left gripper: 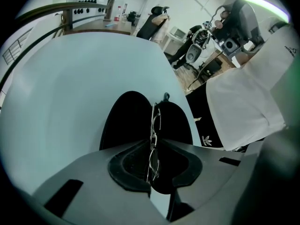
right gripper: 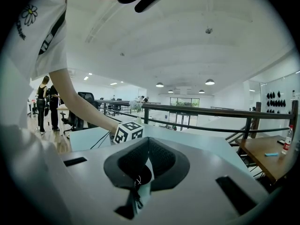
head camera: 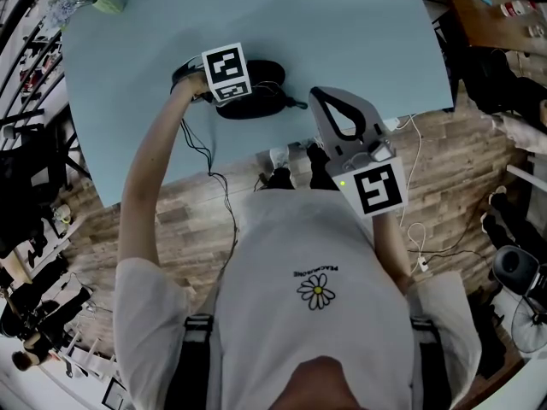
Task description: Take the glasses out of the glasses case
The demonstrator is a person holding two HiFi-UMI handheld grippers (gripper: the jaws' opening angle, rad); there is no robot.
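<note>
A black glasses case (head camera: 267, 101) lies open on the pale blue table (head camera: 342, 32), near its front edge. My left gripper (head camera: 229, 85) points steeply down into it. In the left gripper view the case's two dark halves (left gripper: 123, 121) spread out below the jaws. Thin metal-framed glasses (left gripper: 155, 118) stand on edge between the pads of the left gripper (left gripper: 151, 144), which is shut on them. My right gripper (head camera: 318, 95) hovers to the right of the case, over the table's front edge. It points nearly level, and in its own view the right gripper (right gripper: 148, 142) is shut on nothing.
Black cables (head camera: 205, 156) hang off the table's front edge toward the wooden floor (head camera: 188, 212). A small bunch of flowers (head camera: 73, 0) stands at the far left corner. A brown desk (head camera: 487, 7) with small items is at the far right, and a railing (right gripper: 211, 111) runs behind the table.
</note>
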